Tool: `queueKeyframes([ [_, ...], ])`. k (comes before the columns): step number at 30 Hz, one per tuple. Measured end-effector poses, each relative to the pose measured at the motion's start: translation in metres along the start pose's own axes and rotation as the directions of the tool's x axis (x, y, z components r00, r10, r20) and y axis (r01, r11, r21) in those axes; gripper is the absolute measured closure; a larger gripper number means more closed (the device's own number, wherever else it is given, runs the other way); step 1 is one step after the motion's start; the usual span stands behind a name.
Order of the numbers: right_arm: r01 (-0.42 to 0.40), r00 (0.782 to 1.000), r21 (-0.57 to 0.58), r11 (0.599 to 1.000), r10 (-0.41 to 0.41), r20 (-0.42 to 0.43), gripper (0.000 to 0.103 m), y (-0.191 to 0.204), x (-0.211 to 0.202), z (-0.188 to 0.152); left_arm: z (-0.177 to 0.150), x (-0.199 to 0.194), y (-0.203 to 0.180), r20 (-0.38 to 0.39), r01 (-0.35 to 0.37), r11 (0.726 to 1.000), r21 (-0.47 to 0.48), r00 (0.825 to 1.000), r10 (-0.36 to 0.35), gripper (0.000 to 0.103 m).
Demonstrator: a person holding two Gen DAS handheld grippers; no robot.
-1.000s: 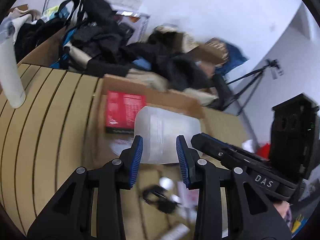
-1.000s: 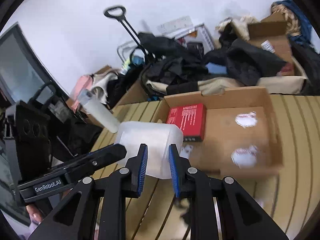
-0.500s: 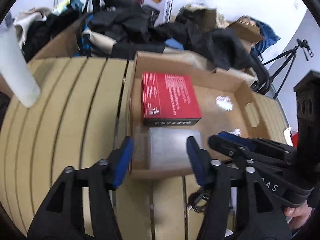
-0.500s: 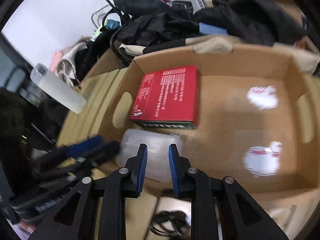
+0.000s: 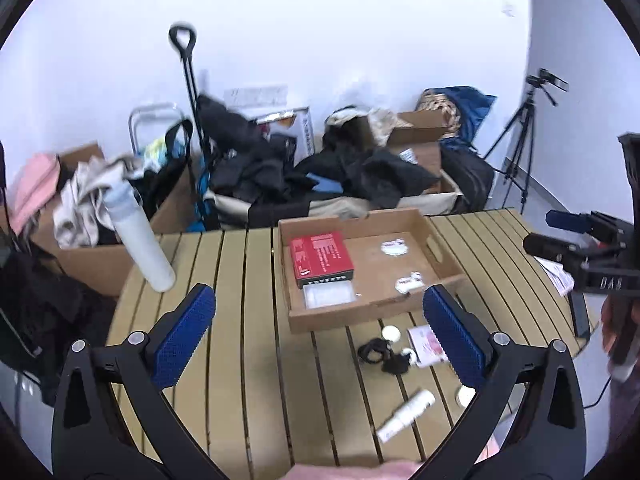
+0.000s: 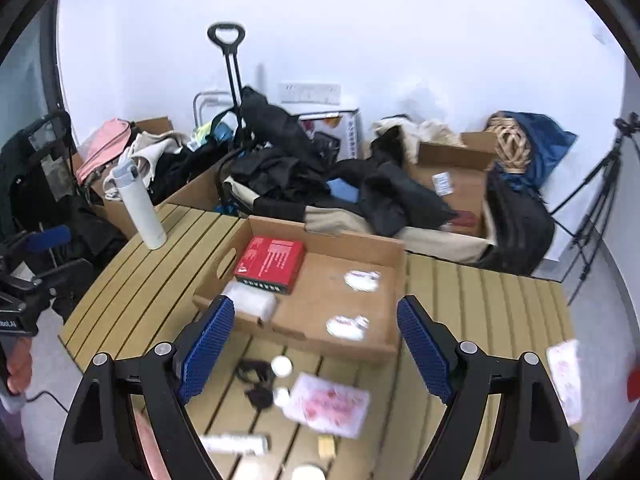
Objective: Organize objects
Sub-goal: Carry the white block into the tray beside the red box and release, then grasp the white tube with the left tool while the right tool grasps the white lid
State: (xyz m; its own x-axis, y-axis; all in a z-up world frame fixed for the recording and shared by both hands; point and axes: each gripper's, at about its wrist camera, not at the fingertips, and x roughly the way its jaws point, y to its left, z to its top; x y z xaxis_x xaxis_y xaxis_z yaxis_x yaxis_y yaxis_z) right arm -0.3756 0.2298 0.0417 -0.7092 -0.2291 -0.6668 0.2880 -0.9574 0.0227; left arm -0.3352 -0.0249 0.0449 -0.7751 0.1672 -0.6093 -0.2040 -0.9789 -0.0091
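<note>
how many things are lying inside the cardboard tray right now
2. The red box lies in the cardboard tray at its far left corner; the translucent white container lies directly in front of it. White patches on the floor look like sticker residue.

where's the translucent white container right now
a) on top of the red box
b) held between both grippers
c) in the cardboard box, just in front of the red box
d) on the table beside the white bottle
c: the translucent container lies inside the cardboard box, right against the near side of the red box.
</note>
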Motion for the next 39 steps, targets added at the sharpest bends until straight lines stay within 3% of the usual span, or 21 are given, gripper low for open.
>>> queueKeyframes([
  [5,-0.008,1.0,0.051,0.999,0.007,0.019,0.016,-0.004,-0.052,-0.042,-0.033,-0.051,-0.024,0.047,-0.039,0.999,0.016,0.998,0.038,0.0],
  [7,-0.034,0.998,0.047,0.998,0.031,0.059,0.016,0.001,-0.074,-0.069,-0.061,-0.071,-0.032,0.06,-0.071,0.997,0.014,0.996,0.07,0.0],
  [10,-0.04,0.996,0.05,0.998,0.036,0.083,0.016,0.009,-0.097,-0.117,-0.1,-0.098,-0.041,0.084,-0.059,0.998,0.032,0.995,0.057,0.0],
  [14,-0.024,0.999,0.067,0.997,0.025,-0.023,0.017,0.023,-0.097,-0.185,-0.142,-0.128,-0.052,0.128,-0.099,0.994,0.041,0.987,0.093,0.0],
  [17,-0.101,0.995,0.13,0.986,0.102,0.001,0.018,0.03,-0.105,-0.224,-0.174,-0.136,-0.058,0.117,-0.028,0.999,0.034,0.993,0.023,0.0],
  [19,-0.141,0.99,0.165,0.976,0.138,0.028,0.018,0.036,-0.111,-0.249,-0.189,-0.125,-0.064,0.066,0.037,0.997,0.071,0.997,-0.041,0.0],
  [22,-0.099,0.995,0.109,0.989,0.098,0.008,0.018,0.044,-0.106,-0.263,-0.199,-0.105,-0.072,-0.008,-0.001,0.995,0.1,1.0,0.002,0.0],
  [24,-0.042,0.999,0.104,0.994,0.04,0.016,0.018,0.041,-0.103,-0.264,-0.201,-0.102,-0.075,-0.009,0.022,0.995,0.096,1.0,-0.021,0.0],
  [28,-0.07,0.997,0.154,0.986,0.066,0.035,0.018,0.031,-0.096,-0.267,-0.2,-0.087,-0.077,-0.007,0.075,0.992,0.099,0.997,-0.074,0.0],
  [33,-0.051,0.997,0.146,0.988,0.059,-0.053,0.018,0.023,-0.057,-0.271,-0.183,-0.048,-0.078,-0.001,0.1,0.982,0.16,0.995,-0.101,0.0],
  [35,-0.056,0.995,0.151,0.987,0.069,-0.079,0.018,0.017,-0.036,-0.268,-0.174,-0.023,-0.082,-0.033,0.19,0.959,0.21,0.982,-0.187,0.0],
  [36,-0.046,0.995,0.15,0.988,0.059,-0.084,0.018,0.015,-0.024,-0.265,-0.169,0.001,-0.086,-0.092,0.273,0.934,0.229,0.962,-0.258,0.0],
  [39,-0.032,0.995,0.109,0.993,0.042,-0.088,0.018,0.011,0.008,-0.256,-0.163,0.054,-0.091,-0.191,0.34,0.923,0.18,0.933,-0.306,0.001],
])
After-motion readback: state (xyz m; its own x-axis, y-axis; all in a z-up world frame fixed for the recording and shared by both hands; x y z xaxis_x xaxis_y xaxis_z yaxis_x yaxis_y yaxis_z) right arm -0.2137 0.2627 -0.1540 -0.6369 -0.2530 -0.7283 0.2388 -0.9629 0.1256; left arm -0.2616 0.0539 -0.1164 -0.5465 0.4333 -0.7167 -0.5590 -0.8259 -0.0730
